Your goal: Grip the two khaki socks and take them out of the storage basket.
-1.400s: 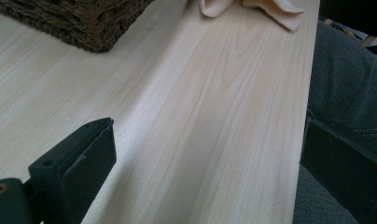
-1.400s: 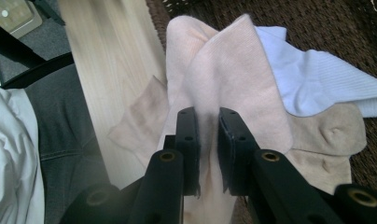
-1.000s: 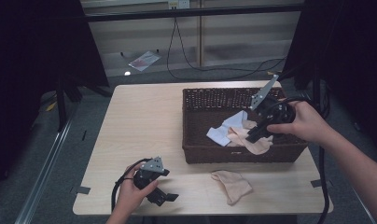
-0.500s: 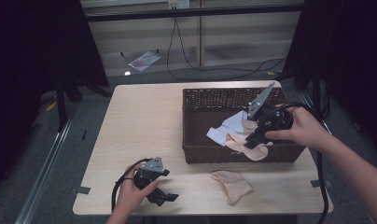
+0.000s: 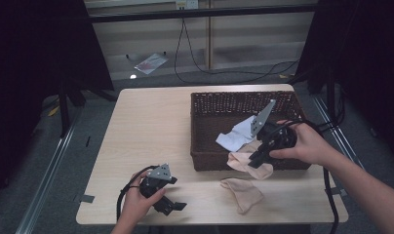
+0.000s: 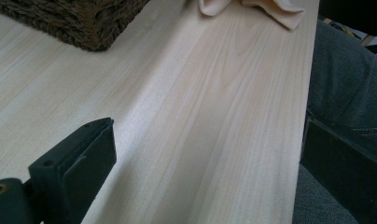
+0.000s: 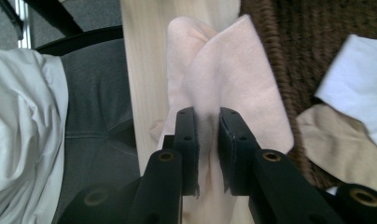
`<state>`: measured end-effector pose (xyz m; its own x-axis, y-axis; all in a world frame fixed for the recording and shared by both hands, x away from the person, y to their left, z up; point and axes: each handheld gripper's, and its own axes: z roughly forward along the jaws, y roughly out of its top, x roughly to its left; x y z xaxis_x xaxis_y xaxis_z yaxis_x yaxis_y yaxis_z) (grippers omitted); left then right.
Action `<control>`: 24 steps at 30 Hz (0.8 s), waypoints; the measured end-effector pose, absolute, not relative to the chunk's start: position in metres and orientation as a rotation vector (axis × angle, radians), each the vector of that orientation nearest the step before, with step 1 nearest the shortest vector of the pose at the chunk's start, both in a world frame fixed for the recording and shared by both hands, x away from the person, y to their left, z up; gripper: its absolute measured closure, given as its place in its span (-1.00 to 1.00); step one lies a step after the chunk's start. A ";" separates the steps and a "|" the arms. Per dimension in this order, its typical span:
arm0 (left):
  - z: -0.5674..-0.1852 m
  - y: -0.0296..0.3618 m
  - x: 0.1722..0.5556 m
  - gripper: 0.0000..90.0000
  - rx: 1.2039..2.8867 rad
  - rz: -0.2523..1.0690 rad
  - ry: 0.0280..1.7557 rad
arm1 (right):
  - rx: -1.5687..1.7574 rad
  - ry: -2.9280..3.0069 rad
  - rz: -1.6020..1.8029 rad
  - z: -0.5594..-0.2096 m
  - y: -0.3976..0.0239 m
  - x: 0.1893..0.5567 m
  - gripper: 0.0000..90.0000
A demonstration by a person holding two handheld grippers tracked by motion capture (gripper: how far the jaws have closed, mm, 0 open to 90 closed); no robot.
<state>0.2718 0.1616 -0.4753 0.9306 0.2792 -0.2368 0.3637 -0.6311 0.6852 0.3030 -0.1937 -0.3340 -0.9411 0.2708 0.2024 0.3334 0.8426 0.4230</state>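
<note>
My right gripper (image 5: 256, 161) (image 7: 207, 119) is shut on a pale pink sock (image 5: 244, 161) (image 7: 233, 79) that drapes over the front wall of the brown wicker basket (image 5: 224, 100) (image 7: 275, 56). A second pale sock (image 5: 244, 194) (image 6: 270, 7) lies flat on the table just in front of the basket. Inside the basket lie a white cloth (image 5: 234, 136) (image 7: 359, 88) and a beige cloth (image 7: 336, 144). My left gripper (image 5: 173, 205) rests on the table near the front left edge, open, its jaws wide apart over bare wood. The basket's corner (image 6: 84, 23) appears in the left gripper view.
The wooden table (image 5: 151, 131) has free room across its left half. The person's grey-trousered lap (image 6: 345, 93) sits beyond the front edge. Cables (image 5: 209, 68) and a paper (image 5: 148, 62) lie on the floor behind the table.
My right gripper has moved toward the basket's front wall and down, bringing the pink sock over the rim. The left gripper has stayed put.
</note>
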 end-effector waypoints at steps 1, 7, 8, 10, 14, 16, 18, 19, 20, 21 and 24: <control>-0.475 0.162 0.272 -0.93 2.298 -0.137 0.452 | -0.475 -2.885 -0.699 -0.334 -0.194 0.303 0.76; -0.474 0.163 0.272 -0.93 2.305 -0.133 0.445 | -0.426 -2.875 -0.694 -0.350 -0.183 0.298 0.76; -0.474 0.163 0.272 -0.93 2.304 -0.131 0.445 | -0.432 -2.866 -0.688 -0.353 -0.181 0.296 0.76; -0.474 0.163 0.272 -0.93 2.299 -0.131 0.449 | -0.417 -2.864 -0.693 -0.357 -0.179 0.295 0.75; -0.473 0.163 0.272 -0.93 2.308 -0.130 0.444 | -0.410 -2.855 -0.688 -0.368 -0.175 0.292 0.61; -0.474 0.163 0.272 -0.93 2.301 -0.132 0.442 | -0.412 -2.851 -0.695 -0.376 -0.173 0.292 0.36; -0.474 0.164 0.271 -0.93 2.293 -0.131 0.449 | -0.422 -2.861 -0.698 -0.379 -0.173 0.291 0.16; -0.473 0.164 0.271 -0.93 2.300 -0.130 0.448 | -0.419 -2.866 -0.695 -0.381 -0.172 0.291 0.10; -0.474 0.164 0.271 -0.93 2.289 -0.125 0.452 | -0.424 -2.864 -0.700 -0.382 -0.172 0.290 -0.02; -0.474 0.164 0.271 -0.93 2.291 -0.128 0.451 | -0.441 -2.856 -0.701 -0.382 -0.172 0.290 -0.06; -0.473 0.164 0.271 -0.93 2.306 -0.127 0.442 | -0.448 -2.859 -0.697 -0.384 -0.174 0.289 -0.22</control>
<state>0.2711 0.1643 -0.4729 0.9348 0.2758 -0.2236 0.3524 -0.6432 0.6798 0.2895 -0.1737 -0.3837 -0.9414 0.2484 0.2281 0.3255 0.8461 0.4221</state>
